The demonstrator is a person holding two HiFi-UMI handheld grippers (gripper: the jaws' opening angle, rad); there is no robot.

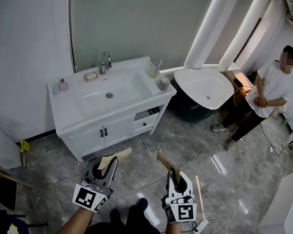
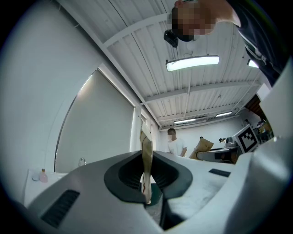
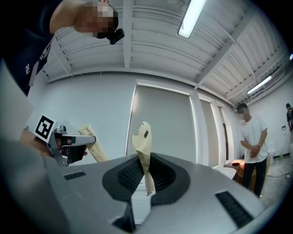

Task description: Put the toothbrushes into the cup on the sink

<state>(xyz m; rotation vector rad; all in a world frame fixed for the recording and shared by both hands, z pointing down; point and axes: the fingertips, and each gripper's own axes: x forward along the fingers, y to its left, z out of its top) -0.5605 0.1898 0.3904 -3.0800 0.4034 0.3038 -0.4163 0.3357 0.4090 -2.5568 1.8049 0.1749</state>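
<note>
My left gripper is shut on a tan paper-wrapped toothbrush that sticks up and to the right. A second tan wrapped toothbrush is clamped in my right gripper, which is also shut. Both grippers are held low over the grey floor, well short of the white sink cabinet. A small pale cup stands at the counter's right end. In the left gripper view the packet stands pinched between the jaws. The right gripper view shows its packet likewise, with the left gripper beside it.
On the counter are a faucet, a soap dish, a pink bottle and a taller holder. A white bathtub sits right of the cabinet. A person stands at the far right. A power strip lies on the floor.
</note>
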